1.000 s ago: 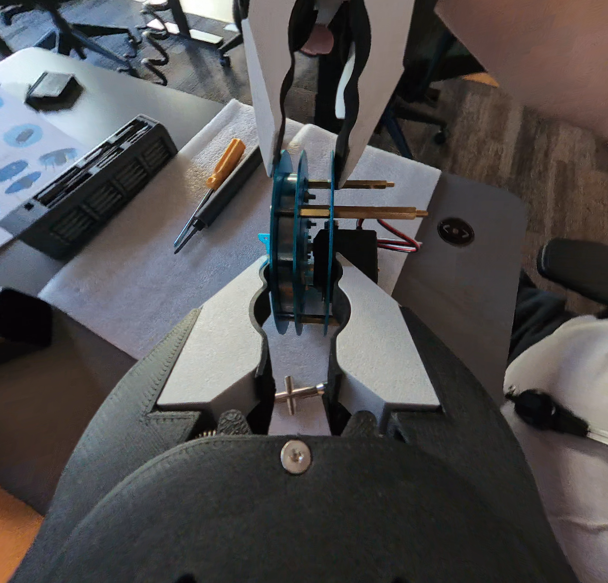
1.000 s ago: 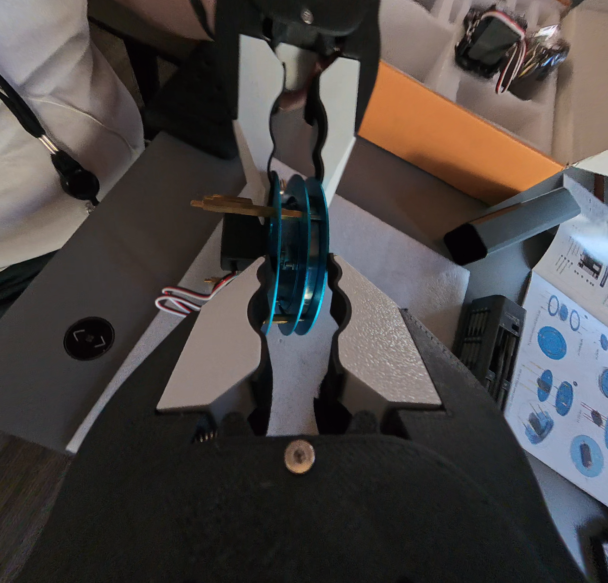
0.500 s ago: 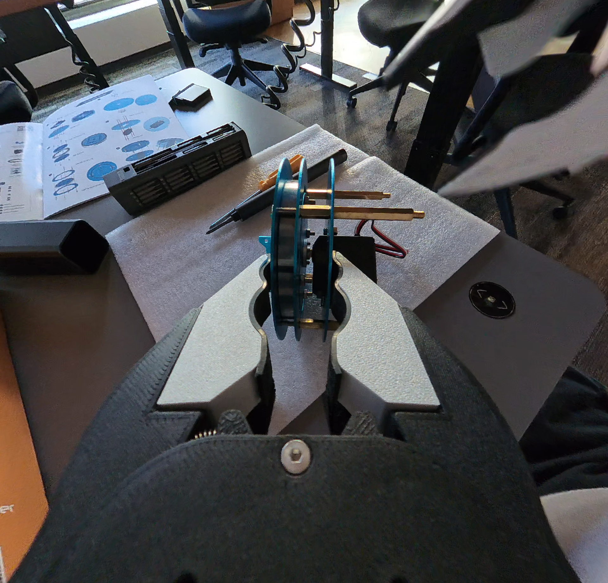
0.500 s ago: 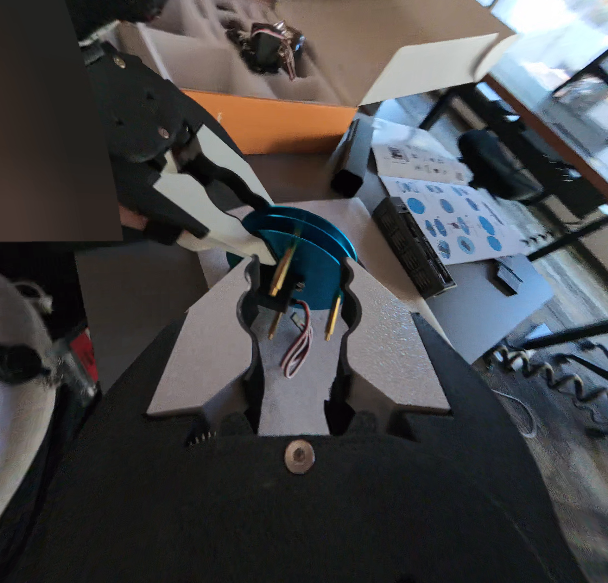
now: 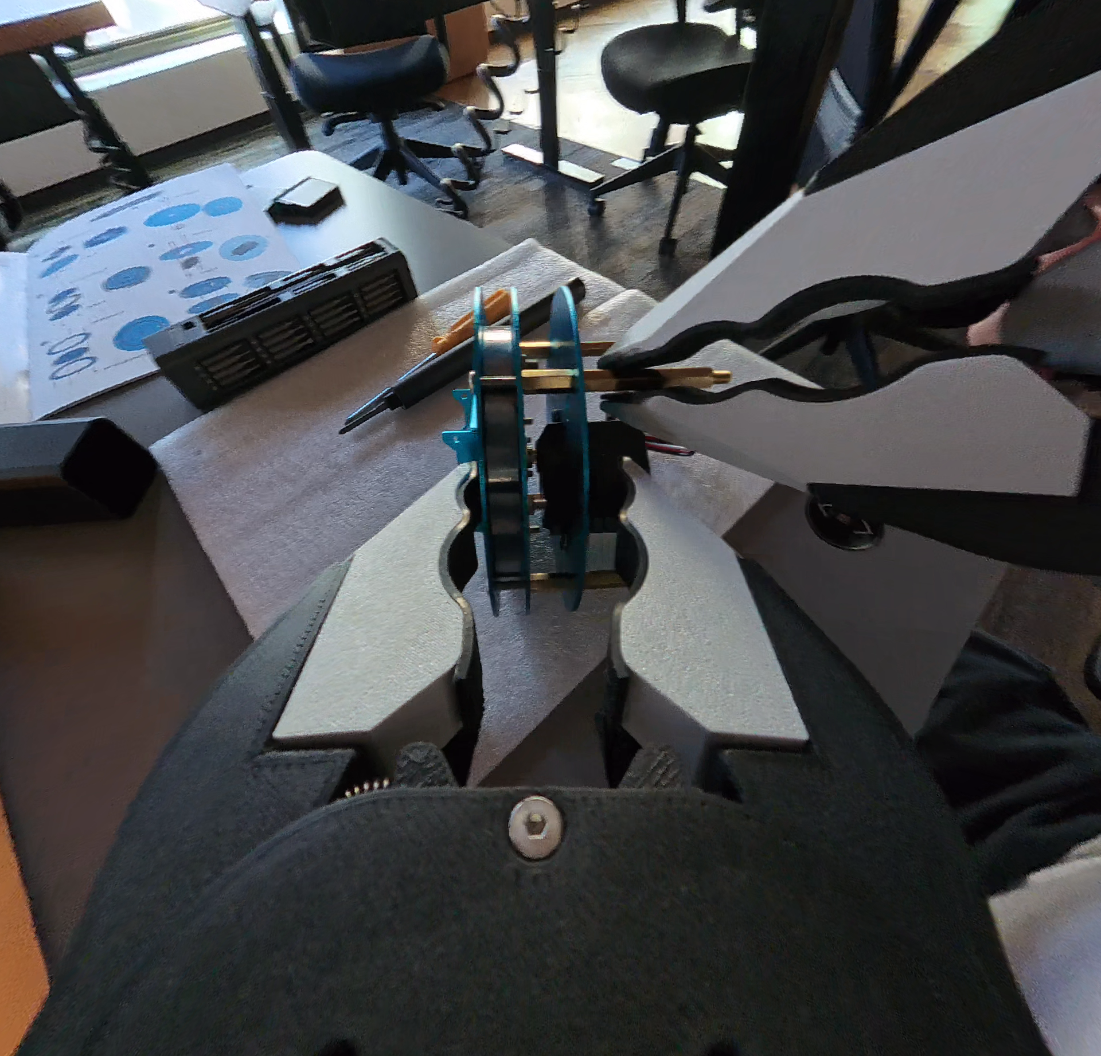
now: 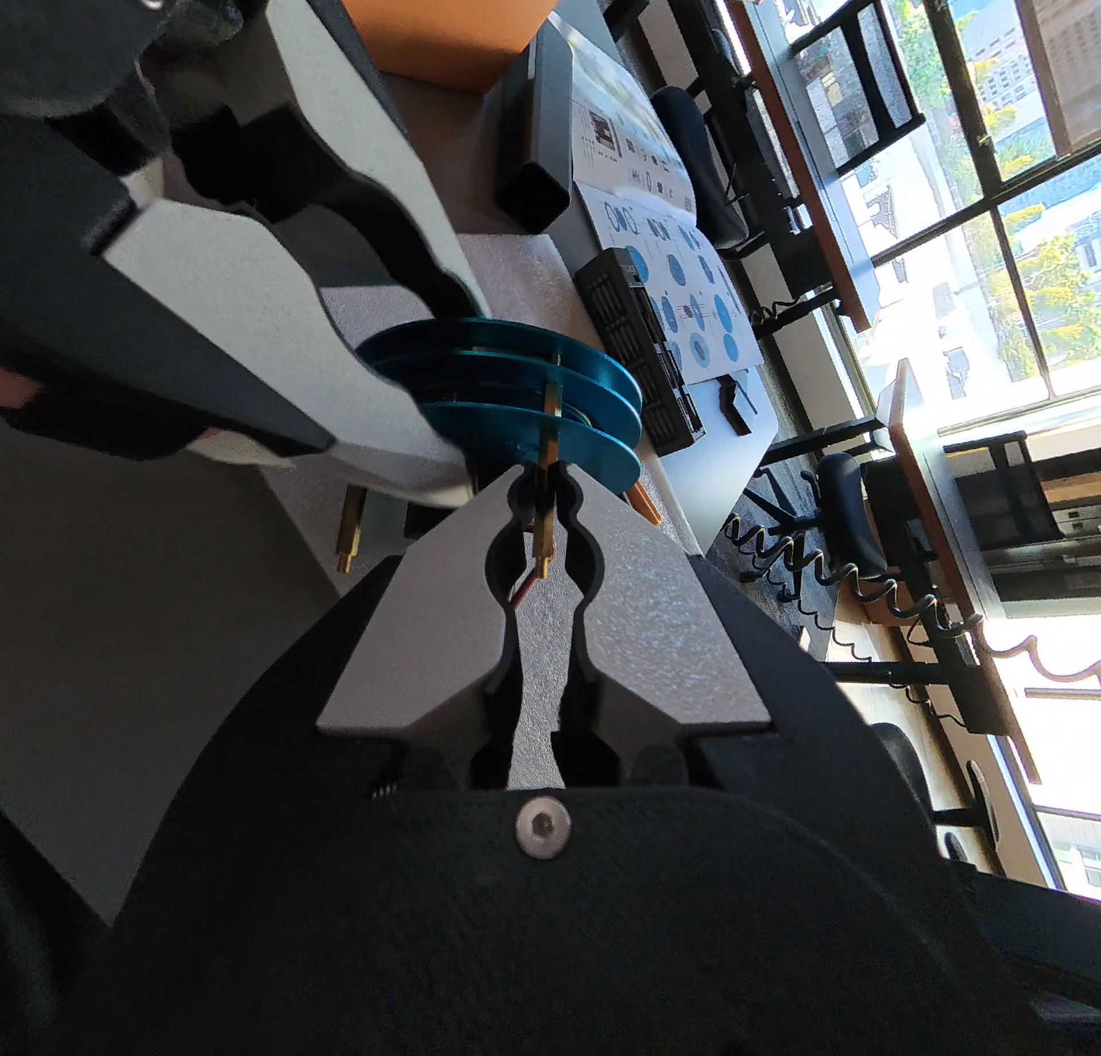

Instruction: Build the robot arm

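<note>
- Left wrist view: my left gripper (image 5: 539, 527) pinches the blue disc stack (image 5: 527, 449) on edge, fingers (image 5: 381, 622) pressed against its outer faces, above the white foam sheet (image 5: 286, 491) on the worktop (image 5: 77, 610).
- My right gripper (image 5: 602, 381) enters from the right, its tips closed on a brass post (image 5: 655, 376) that juts from the stack; its body is cut off by the frame edge.
- A black block (image 5: 613, 449) on the stack is half hidden behind the last disc; what it is I cannot tell.
- Behind lie a screwdriver (image 5: 453, 366), partly masked by the discs, a black bit case (image 5: 280, 330) and a printed sheet (image 5: 107, 265).
- Right wrist view: my right gripper (image 6: 541, 494) nips the brass post (image 6: 543, 527) between its tips, with red and white wires (image 6: 518, 592) visible under it.
- The left gripper's fingers (image 6: 333, 372) cover much of the disc stack (image 6: 518, 384).
- Only here: an orange box (image 6: 441, 15), a second brass post (image 6: 348, 527) and windows (image 6: 983, 134).
</note>
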Tool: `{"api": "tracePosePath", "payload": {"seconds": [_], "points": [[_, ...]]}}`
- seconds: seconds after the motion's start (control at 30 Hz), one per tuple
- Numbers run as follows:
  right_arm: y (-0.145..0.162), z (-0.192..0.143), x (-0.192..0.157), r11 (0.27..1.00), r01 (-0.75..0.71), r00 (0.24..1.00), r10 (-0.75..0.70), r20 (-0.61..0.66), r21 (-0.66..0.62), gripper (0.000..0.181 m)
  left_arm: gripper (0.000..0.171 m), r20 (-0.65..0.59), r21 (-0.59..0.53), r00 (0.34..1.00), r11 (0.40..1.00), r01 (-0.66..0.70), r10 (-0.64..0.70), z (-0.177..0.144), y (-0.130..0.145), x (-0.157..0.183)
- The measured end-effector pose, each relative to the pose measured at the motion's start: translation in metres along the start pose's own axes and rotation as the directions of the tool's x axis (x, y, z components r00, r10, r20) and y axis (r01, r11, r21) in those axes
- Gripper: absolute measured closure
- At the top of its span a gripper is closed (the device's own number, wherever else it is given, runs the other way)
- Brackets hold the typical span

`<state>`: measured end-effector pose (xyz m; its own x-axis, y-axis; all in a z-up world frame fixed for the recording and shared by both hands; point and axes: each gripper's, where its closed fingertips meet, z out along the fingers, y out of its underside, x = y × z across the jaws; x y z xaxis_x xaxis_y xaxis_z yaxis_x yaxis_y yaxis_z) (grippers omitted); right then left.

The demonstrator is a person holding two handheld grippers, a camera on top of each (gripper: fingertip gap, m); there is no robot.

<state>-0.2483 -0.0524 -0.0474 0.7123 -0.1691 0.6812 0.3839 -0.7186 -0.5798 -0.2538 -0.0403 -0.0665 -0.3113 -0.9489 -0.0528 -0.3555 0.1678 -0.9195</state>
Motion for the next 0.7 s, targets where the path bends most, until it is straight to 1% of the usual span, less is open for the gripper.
{"api": "tracePosePath", "payload": {"seconds": [0.03,0.13,0.17,0.23,0.3,0.4,0.47,0.53,0.6,0.63,0.7], "points": [[0.000,0.000,0.000,1.000,-0.009,1.000,0.009,-0.005,0.004,0.177,0.117,-0.024,0.017,1.000,1.000,-0.002,0.002,-0.001,-0.003,0.000],[-0.001,-0.001,0.000,1.000,-0.012,1.000,0.012,-0.027,0.016,0.177,0.099,-0.021,0.067,0.999,0.997,-0.042,0.044,-0.005,-0.012,-0.010],[-0.002,-0.001,0.001,1.000,0.000,0.999,0.001,-0.047,0.023,0.177,0.101,-0.030,0.072,0.997,0.995,-0.062,0.064,-0.004,-0.014,-0.011],[-0.001,0.000,0.003,0.998,0.052,0.994,-0.048,-0.096,0.032,0.177,0.115,-0.078,0.089,0.990,0.990,-0.112,0.119,-0.001,-0.015,-0.005],[-0.002,0.000,0.004,0.995,0.087,0.988,-0.081,-0.128,0.042,0.177,0.125,-0.119,0.099,0.983,0.987,-0.126,0.138,-0.001,-0.015,0.000],[-0.005,0.000,0.002,0.995,0.055,0.993,-0.046,-0.113,0.077,0.177,0.134,-0.128,0.105,0.981,0.985,-0.134,0.147,-0.003,-0.014,-0.003],[-0.005,0.000,0.001,0.996,0.017,0.995,-0.009,-0.100,0.088,0.177,0.136,-0.122,0.105,0.983,0.987,-0.124,0.137,-0.004,-0.014,-0.004],[-0.006,0.000,0.000,0.991,-0.074,0.995,0.081,-0.061,0.116,0.177,0.137,-0.082,0.112,0.986,0.984,-0.139,0.148,-0.003,-0.014,-0.005],[-0.006,-0.001,-0.001,0.964,-0.228,0.974,0.227,0.019,0.137,0.178,0.138,-0.036,0.122,0.988,0.982,-0.145,0.151,-0.003,-0.014,-0.005],[-0.005,-0.001,-0.001,0.937,-0.321,0.947,0.313,0.074,0.140,0.178,0.138,-0.024,0.127,0.989,0.981,-0.143,0.148,-0.002,-0.014,-0.005],[-0.004,-0.002,-0.002,0.850,-0.511,0.853,0.485,0.192,0.127,0.178,0.139,-0.015,0.127,0.988,0.981,-0.148,0.151,-0.002,-0.014,-0.004]]}}
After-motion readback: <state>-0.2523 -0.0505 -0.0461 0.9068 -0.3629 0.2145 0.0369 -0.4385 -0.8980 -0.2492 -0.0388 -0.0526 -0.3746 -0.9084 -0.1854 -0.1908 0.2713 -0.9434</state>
